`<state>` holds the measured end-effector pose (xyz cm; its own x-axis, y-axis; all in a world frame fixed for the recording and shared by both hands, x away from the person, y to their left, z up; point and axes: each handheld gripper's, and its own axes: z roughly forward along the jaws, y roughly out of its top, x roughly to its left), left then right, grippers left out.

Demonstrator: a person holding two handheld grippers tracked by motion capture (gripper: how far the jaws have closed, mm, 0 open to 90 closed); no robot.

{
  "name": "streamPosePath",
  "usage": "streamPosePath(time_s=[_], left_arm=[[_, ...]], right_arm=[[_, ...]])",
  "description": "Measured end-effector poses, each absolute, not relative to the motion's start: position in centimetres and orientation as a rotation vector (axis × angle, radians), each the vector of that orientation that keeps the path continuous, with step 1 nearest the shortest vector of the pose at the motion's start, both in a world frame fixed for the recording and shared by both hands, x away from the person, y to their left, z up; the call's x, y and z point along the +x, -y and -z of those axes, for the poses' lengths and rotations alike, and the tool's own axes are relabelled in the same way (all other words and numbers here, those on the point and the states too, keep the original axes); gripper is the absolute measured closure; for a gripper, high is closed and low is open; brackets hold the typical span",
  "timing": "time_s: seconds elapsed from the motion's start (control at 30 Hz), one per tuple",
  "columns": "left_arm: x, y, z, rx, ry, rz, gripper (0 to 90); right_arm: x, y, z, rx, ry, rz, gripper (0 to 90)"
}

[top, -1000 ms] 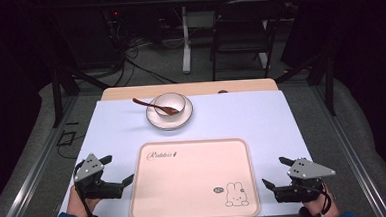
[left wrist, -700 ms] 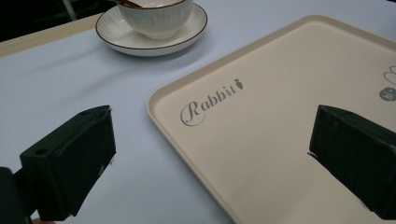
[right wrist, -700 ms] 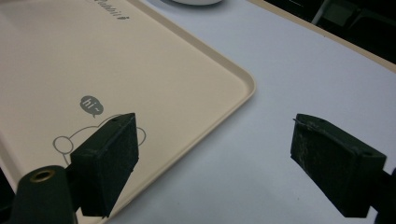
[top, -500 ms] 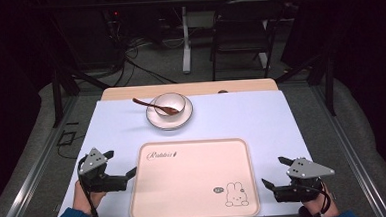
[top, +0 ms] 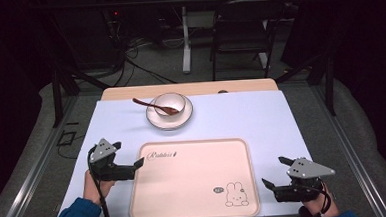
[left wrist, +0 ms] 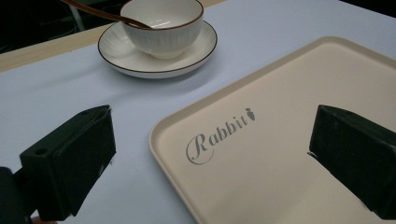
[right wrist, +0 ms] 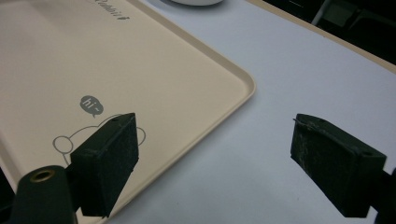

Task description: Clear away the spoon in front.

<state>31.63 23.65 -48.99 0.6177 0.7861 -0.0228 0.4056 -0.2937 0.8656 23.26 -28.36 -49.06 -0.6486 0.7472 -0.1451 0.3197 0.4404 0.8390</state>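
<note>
A beige tray (top: 194,176) printed with "Rabbit" and a rabbit drawing lies at the table's near middle. Behind it a white bowl (top: 169,102) stands on a saucer (top: 156,121), with a brown spoon (top: 147,104) resting in the bowl. My left gripper (top: 129,154) is open at the tray's far left corner; in the left gripper view the tray (left wrist: 289,93) corner lies between the wide jaws, with the bowl (left wrist: 161,25) beyond. My right gripper (top: 275,172) is open just right of the tray's near right corner, and its own view shows the tray (right wrist: 70,56) edge between its jaws.
A pale blue cloth (top: 241,118) covers the table, with a wooden strip (top: 195,89) along the far edge. Beyond the table stand a dark chair (top: 240,36) and a white table leg (top: 185,44) on a floor with cables.
My left gripper has moved forward and right, up to the tray's far left corner. The right gripper has stayed where it was.
</note>
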Motion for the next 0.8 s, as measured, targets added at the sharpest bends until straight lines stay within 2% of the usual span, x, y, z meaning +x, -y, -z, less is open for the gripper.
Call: streamPosePath(time_s=[0.8], left_arm=[[34.6, -22.5, 49.2, 1.876, -1.017, -0.572, 0.0]], right_arm=[[23.3, 28.3, 49.0, 0.879, -2.195, -1.128, 14.3]])
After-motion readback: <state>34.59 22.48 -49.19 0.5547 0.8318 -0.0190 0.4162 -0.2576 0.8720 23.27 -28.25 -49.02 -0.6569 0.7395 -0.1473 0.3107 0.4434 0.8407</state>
